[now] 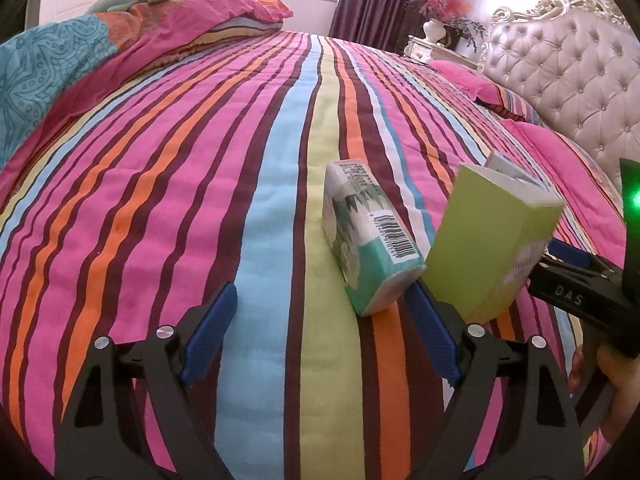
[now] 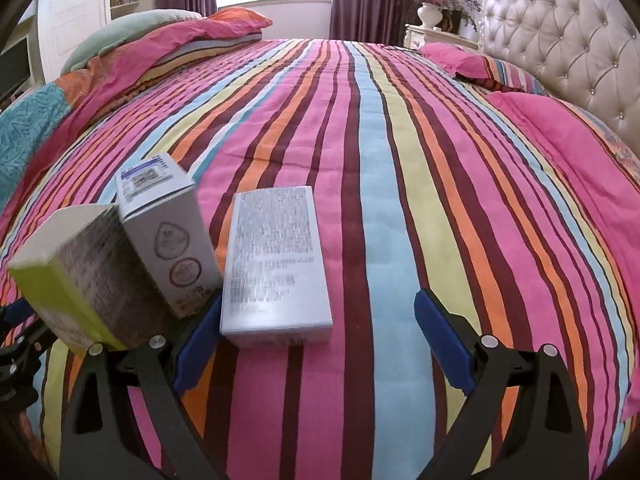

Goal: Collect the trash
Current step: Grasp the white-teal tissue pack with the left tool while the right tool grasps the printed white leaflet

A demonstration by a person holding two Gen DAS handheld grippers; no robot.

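Note:
A green and white tissue pack [image 1: 370,242] lies on the striped bedspread [image 1: 200,184], just ahead of my open left gripper [image 1: 328,320], close to its right finger. To its right stands a lime green box [image 1: 492,244]; the right gripper's fingers show beside it. In the right wrist view a flat white box [image 2: 276,260] lies between the fingers of my open right gripper [image 2: 320,332], close to the left finger. A white upright box [image 2: 168,240] and the lime green box [image 2: 80,276] stand to its left.
Folded pink and teal bedding [image 1: 80,60] lies at the far left of the bed. Pink pillows [image 2: 560,128] and a tufted headboard [image 2: 568,32] are on the right. A nightstand with a vase of flowers [image 2: 432,4] stands beyond.

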